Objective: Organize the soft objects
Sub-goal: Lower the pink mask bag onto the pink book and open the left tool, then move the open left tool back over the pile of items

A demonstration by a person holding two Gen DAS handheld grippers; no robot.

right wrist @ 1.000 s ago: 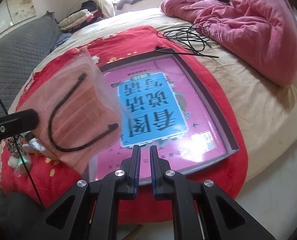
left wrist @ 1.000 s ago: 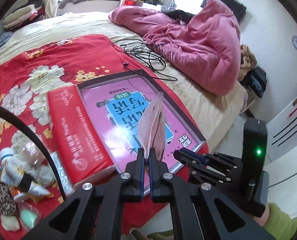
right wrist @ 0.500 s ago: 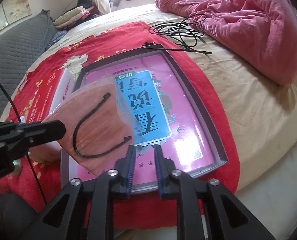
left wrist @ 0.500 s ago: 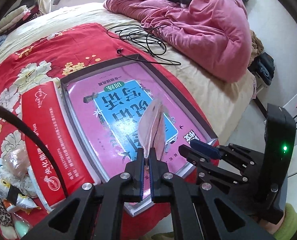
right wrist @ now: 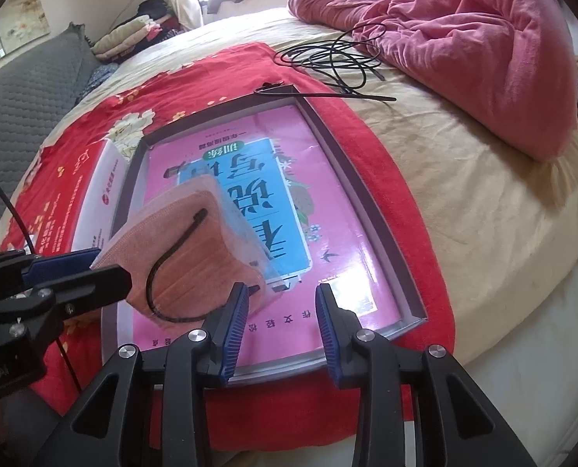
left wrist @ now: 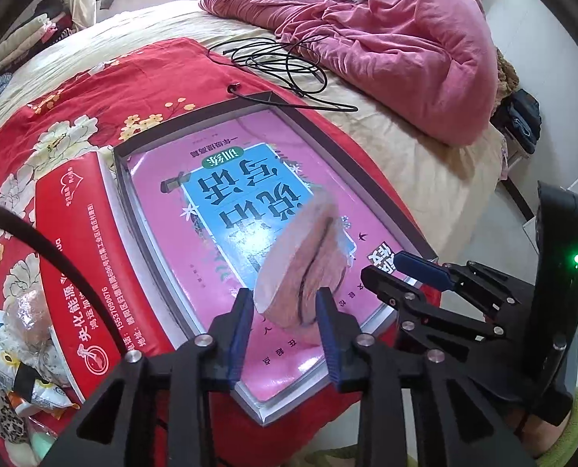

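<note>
Left tongs (left wrist: 285, 313): jaws have just been opening and now stand parted, with the bagged mask (left wrist: 308, 268) between them but no pad pressing on it.
Right tongs (right wrist: 281, 311): jaws have just been opening too; they stand apart with nothing between them, just beside the mask's lower corner.
Bagged mask: a folded salmon-orange face mask with a black ear loop, sealed in a clear sleeve, tipping down onto the near end of the tray.
Tray (left wrist: 351, 163): a shallow dark-rimmed box on the red floral cloth (left wrist: 106, 89), lined with a pink and blue book cover (left wrist: 218, 198).
Handling: likely very light, limp and slick (the sleeve may slide on glossy card); an edge of the sleeve is the best place to pinch.
Beside the tray: a red carton (left wrist: 78, 257).
</note>
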